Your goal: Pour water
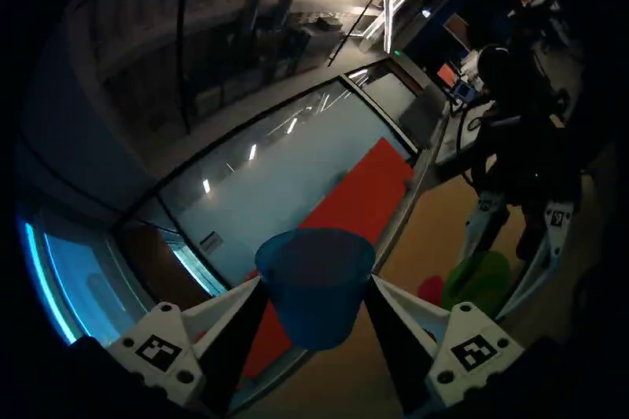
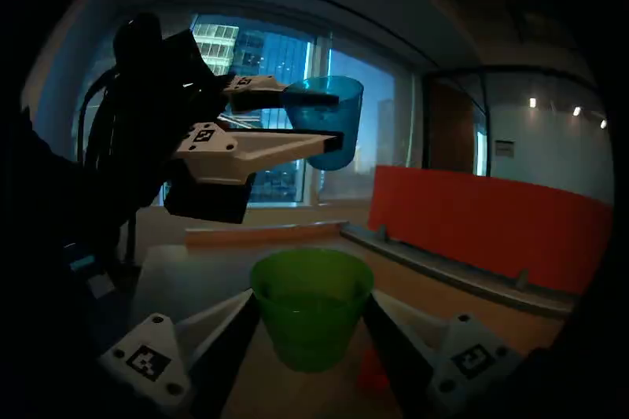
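1. Left gripper view, item one: my left gripper [image 1: 314, 285], both fingers pressed against the sides of a blue cup [image 1: 314, 313]. The cup sits upright between them, rim up. I cannot tell through the tinted wall how much water it holds.
2. Right gripper view, item two: my right gripper [image 2: 312, 297], clenched on a green cup [image 2: 312, 325], one finger on each side. The cup is upright with its mouth open. A darker band low inside may be liquid, but I cannot say for sure.
3. Relative position: in the right gripper view the blue cup hangs high and to the left of the green cup, well apart from it, against the window [image 2: 259, 57]. It is not over the green rim.
4. Surroundings: a tan table [image 2: 472, 301] below the green cup, whether it touches I cannot tell; a small red object [image 2: 369, 372] just beside the cup's base; a red panel [image 2: 487, 218] along the far edge.
5. Done, as I judge it: both cups are gripped and the blue one is lifted.
6. Not yet done, as I judge it: no tilt and no stream show. The blue cup has to come over the green mouth, tip, and empty.
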